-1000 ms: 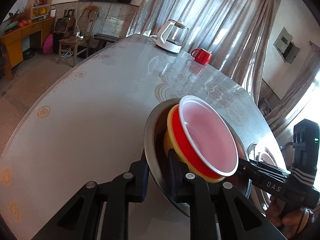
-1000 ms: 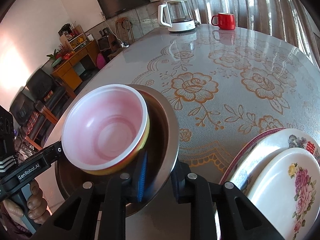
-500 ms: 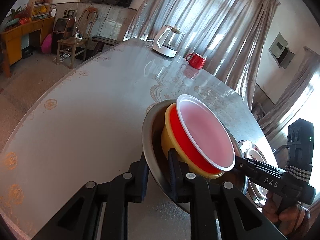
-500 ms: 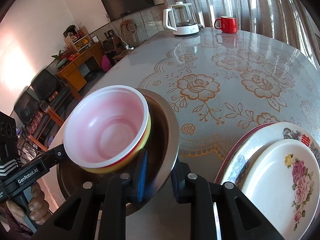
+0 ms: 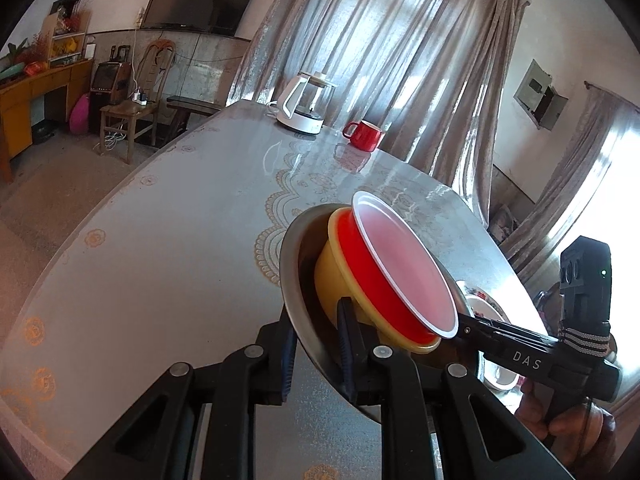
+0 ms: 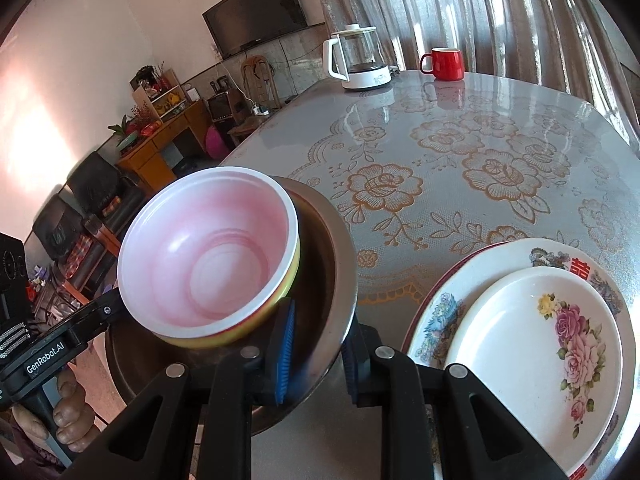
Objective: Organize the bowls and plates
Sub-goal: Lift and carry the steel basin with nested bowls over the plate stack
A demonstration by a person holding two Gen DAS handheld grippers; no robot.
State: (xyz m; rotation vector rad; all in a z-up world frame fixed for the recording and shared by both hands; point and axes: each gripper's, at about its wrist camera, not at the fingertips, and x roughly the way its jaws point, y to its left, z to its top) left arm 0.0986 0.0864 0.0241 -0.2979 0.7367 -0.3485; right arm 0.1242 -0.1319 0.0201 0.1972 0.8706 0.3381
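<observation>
Grey and glossy, with gold roses printed on its cloth, the bench [image 6: 460, 168] fills both wrist views in a curtained living room. Nearest the left wrist camera, the left claw [image 5: 316, 344] pinches the near rim of a steel bowl [image 5: 294, 264], one pad outside the wall and one inside, and the bowl stands tilted up on edge in front of it. Nested inside the steel bowl is a yellow bowl [image 5: 332, 276], and inside that a red bowl [image 5: 372, 268] with a white rim and pale pink inside, its mouth turned away to the right of the left claw. From the opposite side the right claw [image 6: 316, 344] grips the same steel bowl [image 6: 332, 280], its blue pads closed on the wall, with the red bowl [image 6: 208, 252] opening toward its camera and the yellow bowl [image 6: 280, 300] showing as a thin band under it. Just to the right of the right claw, a large floral plate [image 6: 460, 292] with a red edge lies on the bench, and a smaller white plate [image 6: 532, 344] with a pink rose lies on top of it. Far ahead of both claws, near the far edge of the bench, stand a white kettle [image 6: 358, 64] with a glass body and, to its right, a red mug [image 6: 446, 64]. Beyond them hang grey curtains [image 5: 380, 60], and a dark television [image 6: 256, 14] is on the wall.
</observation>
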